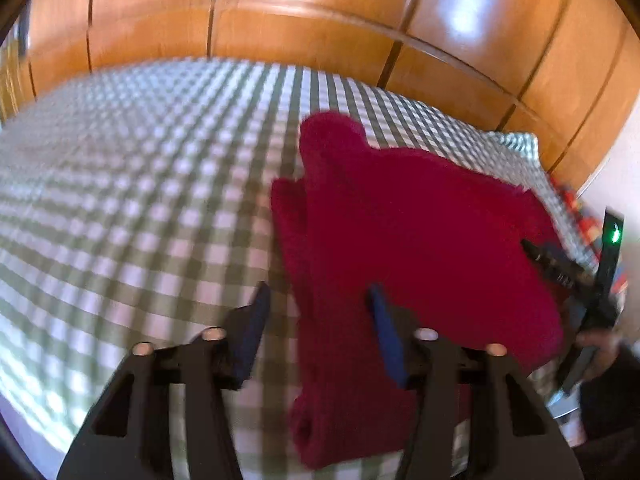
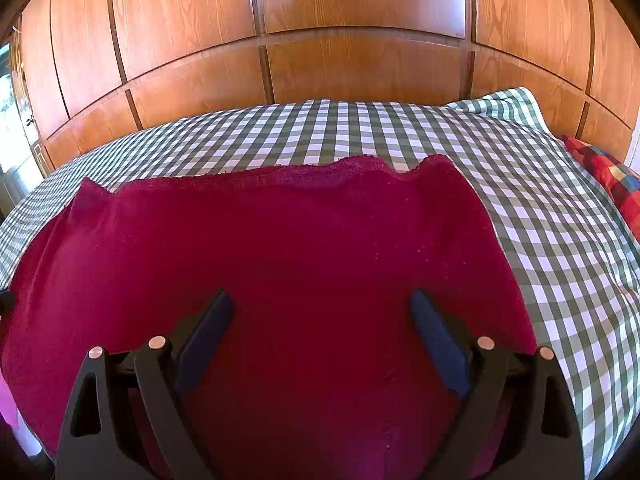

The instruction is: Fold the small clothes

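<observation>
We are working over a bed covered by a green-and-white checked sheet point(image 2: 560, 240), with a wall of wooden wardrobe panels point(image 2: 360, 72) rising behind the sheet's far edge. A crimson cloth point(image 2: 280, 248) is lying spread on the sheet, its far hem wavy and its right edge running beside bare checks; in the left wrist view the same crimson cloth point(image 1: 400, 220) is looking bunched and partly doubled over. A red plaid pillow point(image 2: 612, 180) is sitting at the sheet's right end. Our right gripper point(image 2: 320, 312) is hovering above the cloth, fingers spread wide, holding nothing. Our left gripper point(image 1: 318, 300) is straddling the cloth's left edge, fingers apart, gripping nothing.
</observation>
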Available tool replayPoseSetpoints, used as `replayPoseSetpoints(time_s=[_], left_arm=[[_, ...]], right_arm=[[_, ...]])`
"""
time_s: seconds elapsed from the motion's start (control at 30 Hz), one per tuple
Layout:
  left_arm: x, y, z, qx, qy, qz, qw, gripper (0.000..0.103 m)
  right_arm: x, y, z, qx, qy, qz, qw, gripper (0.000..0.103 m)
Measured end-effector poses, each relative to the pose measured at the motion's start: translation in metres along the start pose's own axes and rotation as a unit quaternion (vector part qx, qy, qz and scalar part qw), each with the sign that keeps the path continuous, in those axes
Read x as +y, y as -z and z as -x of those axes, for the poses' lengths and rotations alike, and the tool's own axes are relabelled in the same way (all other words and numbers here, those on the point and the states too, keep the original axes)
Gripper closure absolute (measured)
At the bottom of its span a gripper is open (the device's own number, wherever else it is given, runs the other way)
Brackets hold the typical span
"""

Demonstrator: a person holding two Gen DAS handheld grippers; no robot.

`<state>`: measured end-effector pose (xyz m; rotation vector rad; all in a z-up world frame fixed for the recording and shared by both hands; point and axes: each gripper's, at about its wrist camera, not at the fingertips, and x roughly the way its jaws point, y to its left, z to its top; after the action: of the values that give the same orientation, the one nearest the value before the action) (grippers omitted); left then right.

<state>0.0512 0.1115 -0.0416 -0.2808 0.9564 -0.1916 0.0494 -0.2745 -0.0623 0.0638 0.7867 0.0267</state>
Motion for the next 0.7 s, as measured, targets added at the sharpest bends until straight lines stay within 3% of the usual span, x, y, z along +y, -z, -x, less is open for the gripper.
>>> replayPoseSetpoints(time_s=[0.03,0.13,0.33,0.4,0.5,0.6,0.7], left_arm=[[0.003,-0.001,-0.002,0.003,0.018,0.013,0.9997,0.082],[0.008,-0.001,0.016,-0.039,0.066,0.037,0.9964,0.092],[0.008,0.020,-0.002,-0.013,-0.003,0.001,0.9999,0.094],[0.001,0.019,0.000,-0.015,-0.021,-0.005,0.9997,0.091],[-0.001,0.017,0.012,-0.031,-0.060,0.009,0.9977,0.058],[-0.005,0.010,0.026,-0.061,-0.050,0.008,0.9969,0.058],[-0.022,0.010,0.034,-0.079,-0.049,-0.027,0.9953,0.058]], right_arm=[[0.000,0.000,0.000,0.000,0.000,0.000,1.000,0.012],[0.000,0.000,0.000,-0.001,-0.001,0.000,1.000,0.012],[-0.002,-0.001,-0.001,-0.003,-0.005,0.000,1.000,0.011],[-0.003,-0.001,-0.001,-0.003,-0.006,0.000,1.000,0.011],[-0.002,-0.001,-0.001,-0.003,-0.006,0.000,1.000,0.011],[-0.004,-0.002,0.000,0.001,-0.010,-0.005,1.000,0.011],[-0.008,-0.008,0.007,0.023,-0.027,-0.017,0.999,0.011]])
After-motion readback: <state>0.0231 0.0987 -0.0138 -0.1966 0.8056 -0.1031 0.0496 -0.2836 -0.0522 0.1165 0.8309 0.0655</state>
